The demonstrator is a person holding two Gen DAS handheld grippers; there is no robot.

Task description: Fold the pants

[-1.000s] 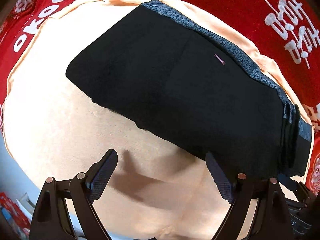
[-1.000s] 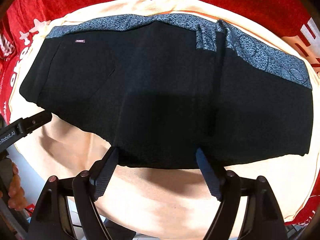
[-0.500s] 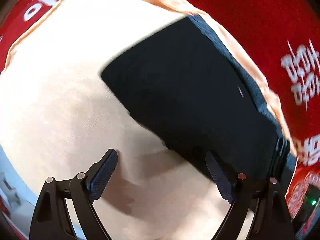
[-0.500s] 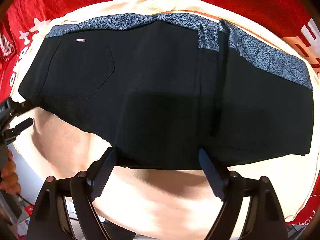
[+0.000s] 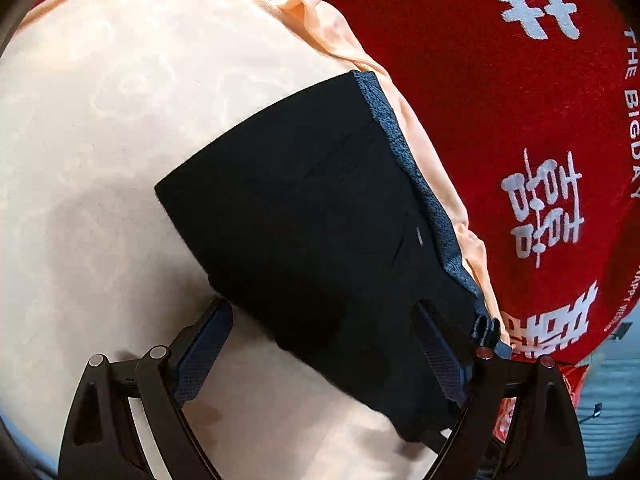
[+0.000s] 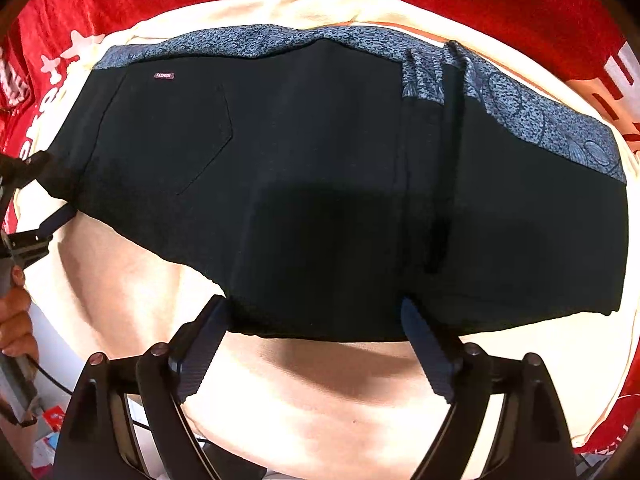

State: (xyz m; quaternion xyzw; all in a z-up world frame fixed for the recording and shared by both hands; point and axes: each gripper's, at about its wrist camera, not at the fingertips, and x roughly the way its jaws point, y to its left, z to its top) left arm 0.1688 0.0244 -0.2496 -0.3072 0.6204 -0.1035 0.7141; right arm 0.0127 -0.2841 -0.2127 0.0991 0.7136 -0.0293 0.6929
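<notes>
The pants (image 6: 340,184) lie folded flat on a peach cloth (image 6: 320,392), black, with a blue patterned waistband (image 6: 520,116) running along the far edge and a small label (image 6: 164,75) above a back pocket (image 6: 172,136). A narrow black drawstring (image 6: 448,184) hangs down over the fabric from the waistband. In the left wrist view the pants (image 5: 320,216) appear as a dark block on the cloth (image 5: 100,140), the waistband (image 5: 404,152) beside the cloth's bunched edge. The right claw (image 6: 316,344) sits at the near hem with its jaws wide apart, one finger at each side of a stretch of the hem, gripping nothing. The left claw (image 5: 324,352) is likewise spread wide; its right finger (image 5: 438,354) overlaps the black fabric, its left finger (image 5: 204,350) is over bare cloth, and nothing is pinched. From the right wrist view the left claw (image 6: 44,196) shows at the pants' left end, a hand (image 6: 16,320) below it. Beyond the cloth lies a red fabric (image 5: 500,100) with white characters.
</notes>
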